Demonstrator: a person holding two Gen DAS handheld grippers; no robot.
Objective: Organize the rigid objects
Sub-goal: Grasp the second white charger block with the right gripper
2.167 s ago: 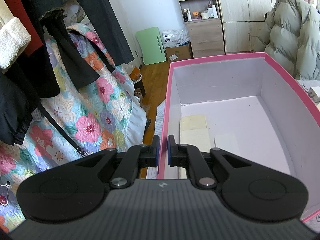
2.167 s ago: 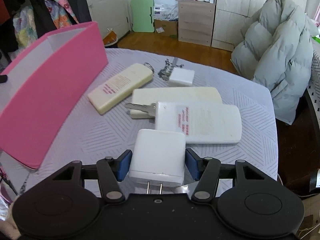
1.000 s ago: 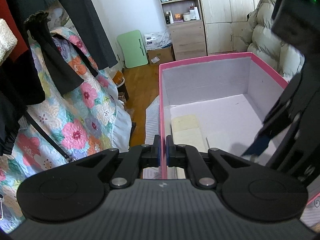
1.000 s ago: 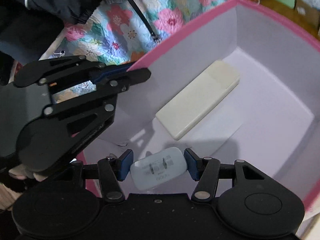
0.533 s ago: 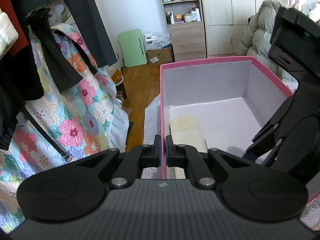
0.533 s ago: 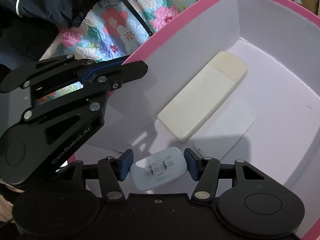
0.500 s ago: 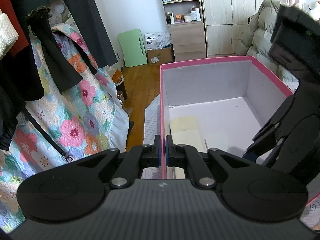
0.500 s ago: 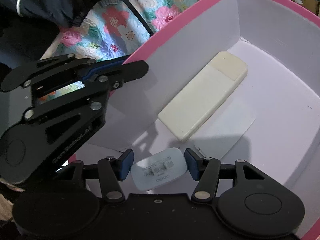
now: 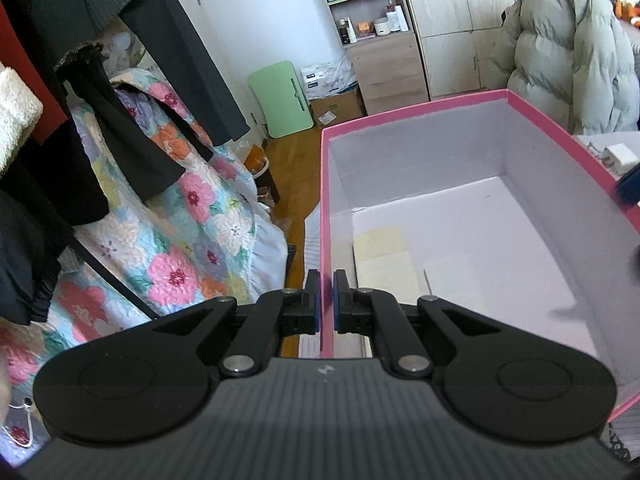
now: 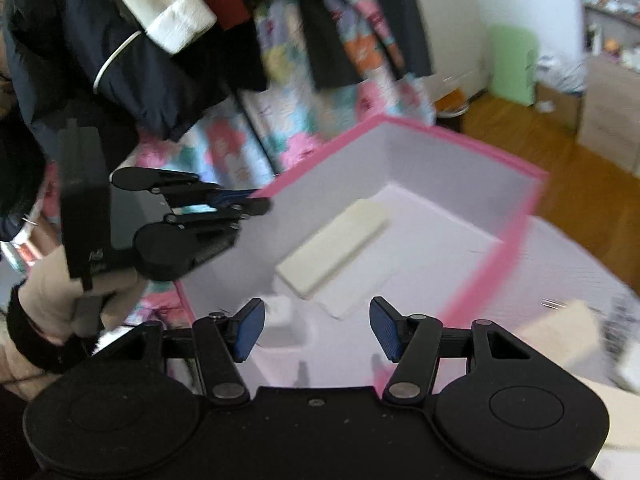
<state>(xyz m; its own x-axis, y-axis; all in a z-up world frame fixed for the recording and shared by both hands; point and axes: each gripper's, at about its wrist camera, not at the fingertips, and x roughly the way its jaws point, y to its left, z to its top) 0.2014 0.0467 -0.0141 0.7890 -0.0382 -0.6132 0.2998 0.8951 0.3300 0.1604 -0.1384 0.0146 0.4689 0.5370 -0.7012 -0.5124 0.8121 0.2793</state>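
The right tongs (image 10: 316,328) stand spread with nothing between them, over the near end of the pink box (image 10: 516,236); the left tongs (image 9: 325,300) are pressed together on the box's side wall, steadying it. A small white charger (image 10: 280,312), blurred but apparently lying loose, sits on the box floor at its near end, beside a long cream bar (image 10: 332,248). This drop looks done; the next move calls for reaching to the items on the tabletop (image 10: 560,276) beyond the box's far wall.

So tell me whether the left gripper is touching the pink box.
Touching. The left wrist view shows the left gripper shut on the pink box wall.
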